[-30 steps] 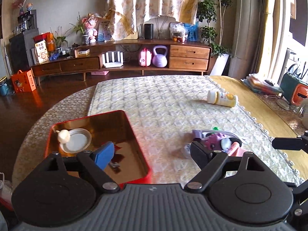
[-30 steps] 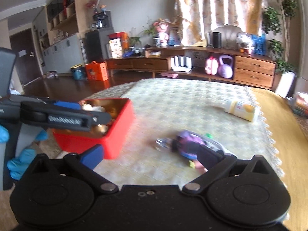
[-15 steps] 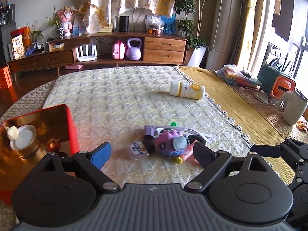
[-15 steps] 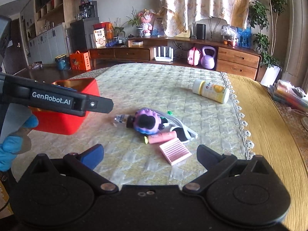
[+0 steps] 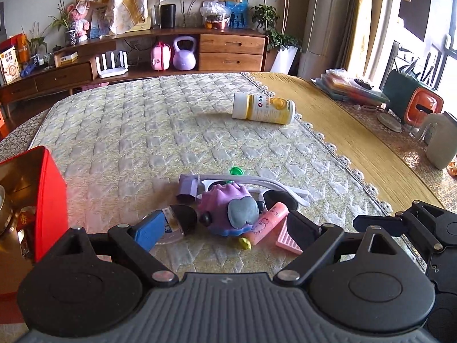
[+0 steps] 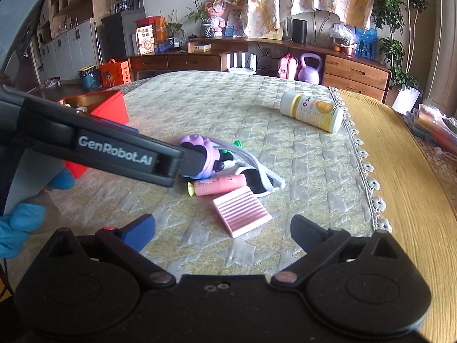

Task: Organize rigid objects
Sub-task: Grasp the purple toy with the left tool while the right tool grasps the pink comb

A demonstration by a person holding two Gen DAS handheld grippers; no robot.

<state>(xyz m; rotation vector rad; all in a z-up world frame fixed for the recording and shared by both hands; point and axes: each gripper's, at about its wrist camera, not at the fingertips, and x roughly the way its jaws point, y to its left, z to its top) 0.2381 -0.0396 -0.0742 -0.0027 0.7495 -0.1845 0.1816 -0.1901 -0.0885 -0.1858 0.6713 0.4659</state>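
Left wrist view: the left gripper point(image 5: 222, 228) is held spread wide and empty, bracketing the purple toy point(image 5: 228, 211) in the pile beside the red tin point(image 5: 51, 194), presumably for pickup.

Right wrist view: the right gripper point(image 6: 222, 228) is likewise parted and empty, framing the pink ridged block point(image 6: 242, 211).

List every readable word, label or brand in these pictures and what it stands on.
"GenRobot.AI": white lettering on the side of the left gripper, seen in the right wrist view.
Bottle label: red logo and print, too small to read.
Pink tube: drawing or print, unreadable.
Box on the sideboard: characters blurred.
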